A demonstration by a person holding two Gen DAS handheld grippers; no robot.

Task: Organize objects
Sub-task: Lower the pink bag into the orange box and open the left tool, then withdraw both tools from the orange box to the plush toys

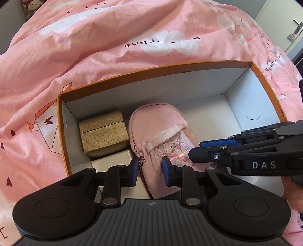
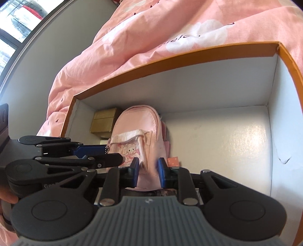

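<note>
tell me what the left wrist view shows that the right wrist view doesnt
Only the left wrist view: a door handle and a plush toy at the top corners. Only the right wrist view: a window and a small orange dotted item behind the pouch. Both: the orange-rimmed box, gold box, pink pouch and pink bedding.

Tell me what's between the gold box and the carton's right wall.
The pink pouch, right beside the gold box; beyond it, mostly bare carton floor. Left wrist view shows it.
</note>
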